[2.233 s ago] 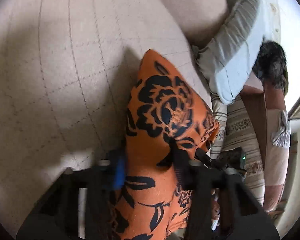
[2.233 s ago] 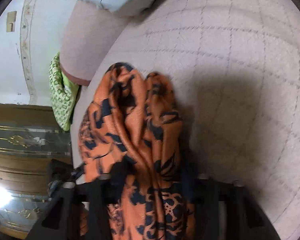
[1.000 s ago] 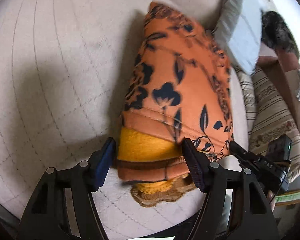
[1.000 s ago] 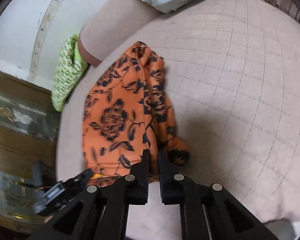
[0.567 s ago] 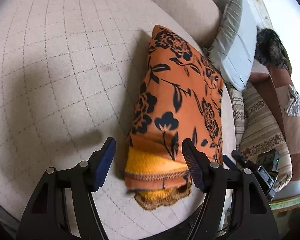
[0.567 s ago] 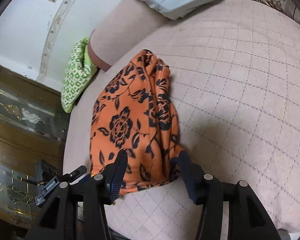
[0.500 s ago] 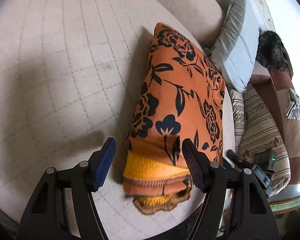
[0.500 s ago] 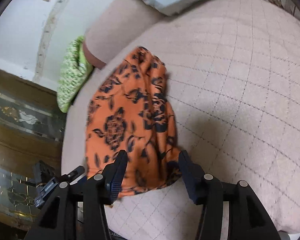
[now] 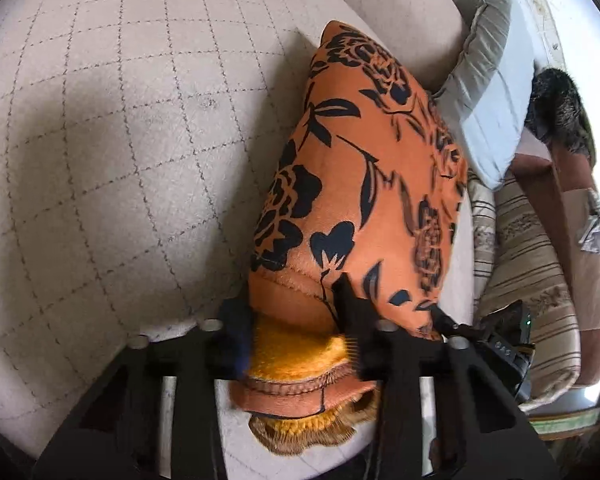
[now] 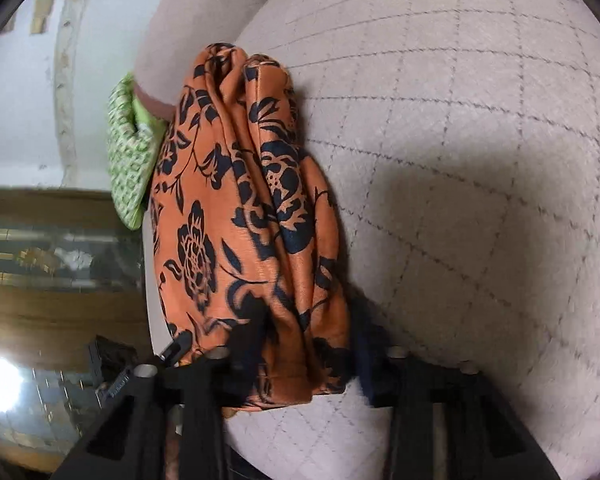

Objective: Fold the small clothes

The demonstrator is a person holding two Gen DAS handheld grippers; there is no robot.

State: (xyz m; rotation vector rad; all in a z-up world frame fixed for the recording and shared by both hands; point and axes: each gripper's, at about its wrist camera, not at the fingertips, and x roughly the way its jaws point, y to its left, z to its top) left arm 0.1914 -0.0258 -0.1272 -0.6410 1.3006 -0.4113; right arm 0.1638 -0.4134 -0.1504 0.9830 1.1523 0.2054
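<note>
An orange garment with black flowers [image 9: 364,184] lies folded lengthwise on the quilted beige cushion [image 9: 120,140]. Its yellow fleece lining and scalloped hem [image 9: 300,360] show at the near end. My left gripper [image 9: 290,320] has closed in around that near end, its fingers pressing the cloth from both sides. In the right wrist view the same garment [image 10: 236,200] lies bunched in folds. My right gripper [image 10: 308,344] straddles its other near end, jaws narrowed around the fabric.
A grey pillow [image 9: 484,92] and striped cushions [image 9: 532,264] lie beyond the garment in the left wrist view. A green patterned cloth [image 10: 130,148] hangs off the cushion edge, with a wooden cabinet [image 10: 52,264] below. The cushion's front edge is near both grippers.
Both grippers were open around the garment's ends half a second ago. They have moved in lower and narrowed onto the fabric.
</note>
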